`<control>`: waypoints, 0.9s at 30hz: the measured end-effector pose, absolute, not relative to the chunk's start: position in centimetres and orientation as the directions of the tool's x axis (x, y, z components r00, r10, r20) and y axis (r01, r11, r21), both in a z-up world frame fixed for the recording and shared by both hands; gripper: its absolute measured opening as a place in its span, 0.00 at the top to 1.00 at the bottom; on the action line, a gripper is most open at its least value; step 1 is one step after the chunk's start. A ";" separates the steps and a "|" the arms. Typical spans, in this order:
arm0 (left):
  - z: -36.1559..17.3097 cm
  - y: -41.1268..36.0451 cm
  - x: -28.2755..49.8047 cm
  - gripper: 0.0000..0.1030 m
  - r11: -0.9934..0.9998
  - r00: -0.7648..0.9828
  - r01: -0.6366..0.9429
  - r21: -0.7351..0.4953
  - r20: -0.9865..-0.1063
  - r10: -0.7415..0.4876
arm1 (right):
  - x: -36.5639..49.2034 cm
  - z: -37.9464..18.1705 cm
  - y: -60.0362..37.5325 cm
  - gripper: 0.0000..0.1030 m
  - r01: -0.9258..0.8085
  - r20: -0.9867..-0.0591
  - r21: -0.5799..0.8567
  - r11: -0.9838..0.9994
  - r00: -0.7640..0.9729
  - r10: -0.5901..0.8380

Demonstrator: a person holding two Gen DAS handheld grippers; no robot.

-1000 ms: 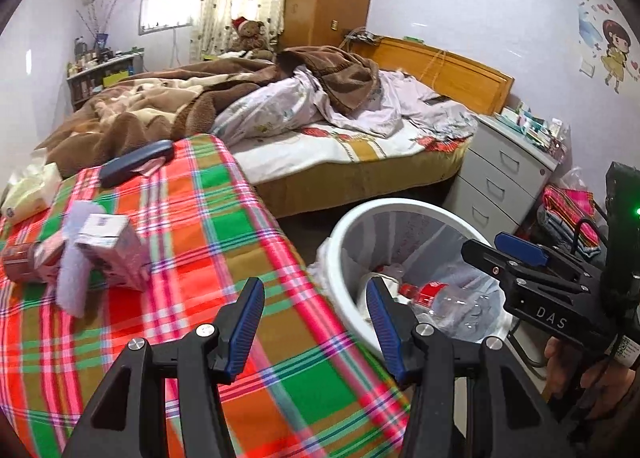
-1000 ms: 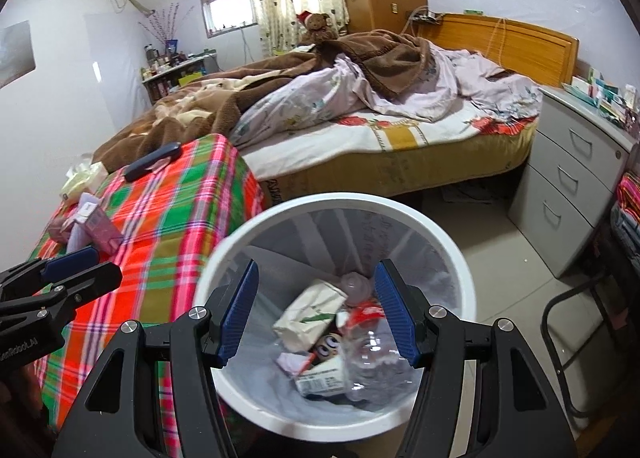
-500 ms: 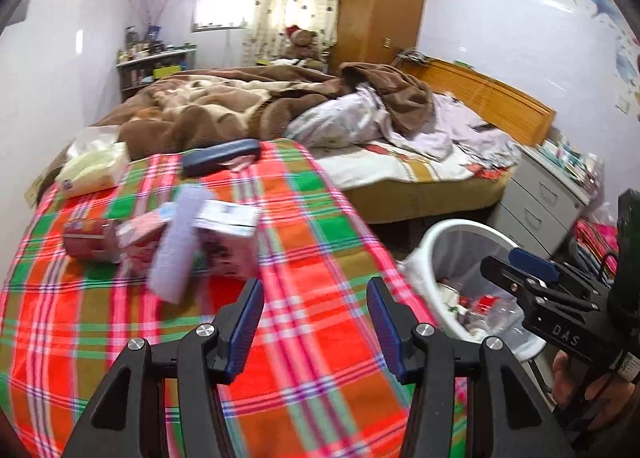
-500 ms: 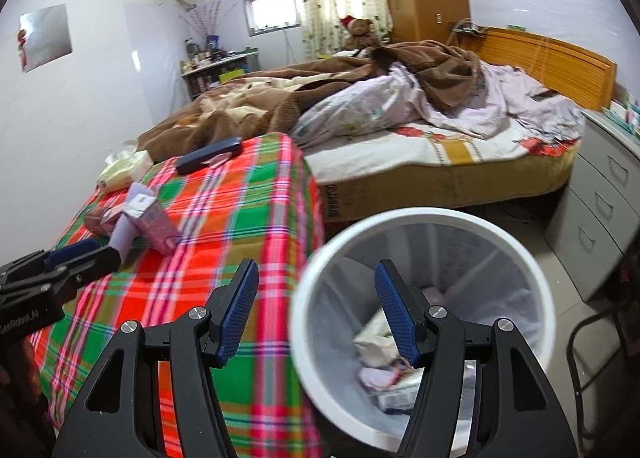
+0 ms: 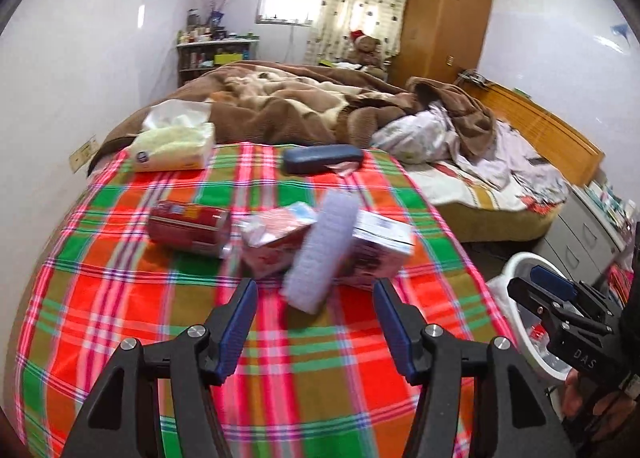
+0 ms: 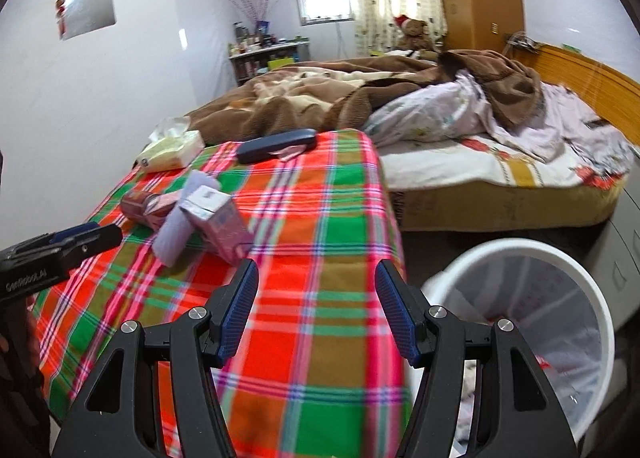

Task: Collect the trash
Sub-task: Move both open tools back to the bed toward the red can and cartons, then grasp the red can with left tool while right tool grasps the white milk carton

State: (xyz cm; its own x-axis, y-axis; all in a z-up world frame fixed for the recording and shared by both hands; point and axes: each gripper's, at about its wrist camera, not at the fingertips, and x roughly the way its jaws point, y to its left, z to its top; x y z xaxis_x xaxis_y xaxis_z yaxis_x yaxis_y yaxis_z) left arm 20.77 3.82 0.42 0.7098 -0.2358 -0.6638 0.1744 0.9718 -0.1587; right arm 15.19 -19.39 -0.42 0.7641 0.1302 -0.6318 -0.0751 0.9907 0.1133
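Left gripper (image 5: 314,322) jaws opening, empty, over plaid cloth (image 5: 120,298) near cartons (image 5: 376,246). Right gripper (image 6: 316,308) apart, empty; bin (image 6: 520,254) right.

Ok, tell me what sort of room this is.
A lived-in bedroom, most likely: an unmade bed with a brown blanket, a wooden wardrobe by the curtains, and a teddy bear behind the bed.

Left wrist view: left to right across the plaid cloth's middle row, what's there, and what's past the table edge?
Red can → pink carton → lavender pack, leaning across → white-topped carton → table edge, then white trash bin, with the right gripper in front of it.
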 end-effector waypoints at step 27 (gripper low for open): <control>-2.5 13.5 33.0 0.33 0.972 0.652 -0.068 -0.224 -0.748 -0.127 | 22.1 -1.9 -13.1 0.40 -0.232 -0.661 0.140 0.963 0.701 0.265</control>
State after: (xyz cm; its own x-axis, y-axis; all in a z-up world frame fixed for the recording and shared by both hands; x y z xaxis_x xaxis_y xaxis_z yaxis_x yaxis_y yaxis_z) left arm 32.96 13.52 -2.54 0.6516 -0.1267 -0.7479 -0.0676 0.9723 -0.2236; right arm 22.10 -13.06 -1.91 0.7014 0.2654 -0.6615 -0.2323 0.9625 0.1399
